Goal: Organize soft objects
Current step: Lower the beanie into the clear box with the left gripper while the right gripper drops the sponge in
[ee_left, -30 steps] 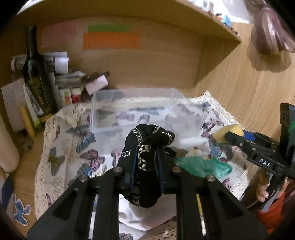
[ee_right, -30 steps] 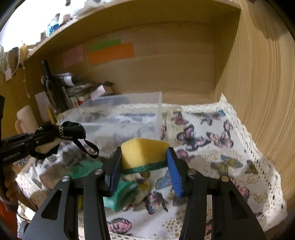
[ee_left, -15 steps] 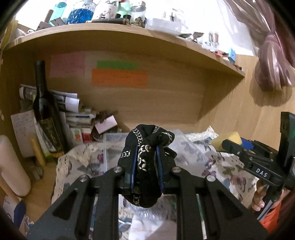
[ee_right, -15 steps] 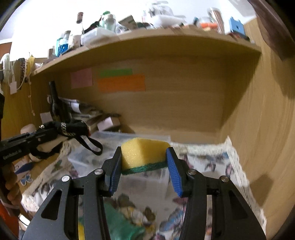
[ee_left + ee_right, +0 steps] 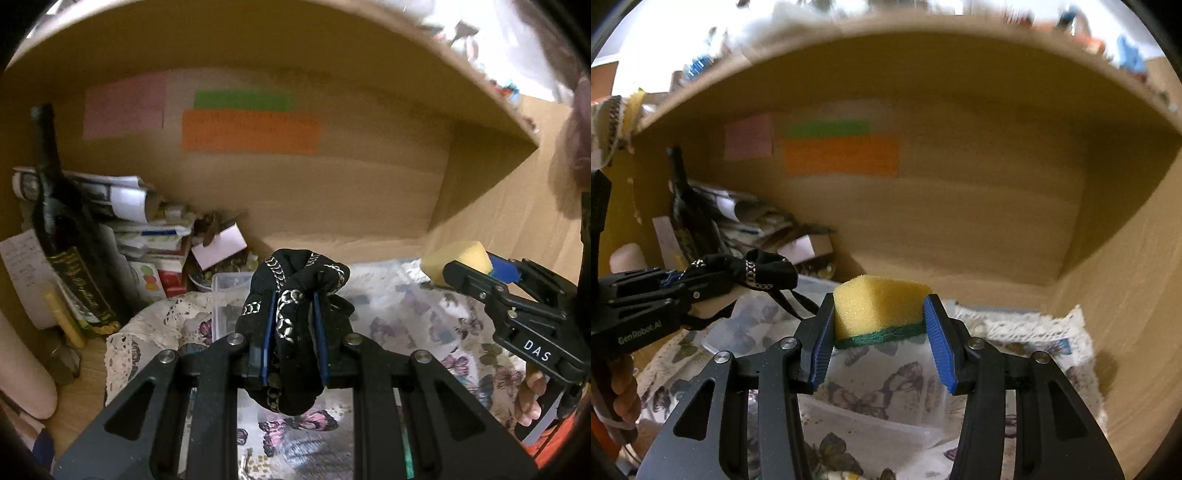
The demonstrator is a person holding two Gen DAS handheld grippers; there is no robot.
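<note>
My left gripper is shut on a black cloth with a white chain pattern, held in the air over the clear plastic box. The cloth also shows in the right wrist view, with thin straps hanging from it. My right gripper is shut on a yellow sponge with a green scouring side, held above the box. The sponge also shows at the right of the left wrist view.
A butterfly-print cloth with a lace edge covers the desk under the box. A dark wine bottle, papers and small cartons crowd the back left corner. Wooden walls and a shelf close in the back and right.
Both grippers have risen with their loads and now sit over the box. The green cloth on the table has dropped out of view.
</note>
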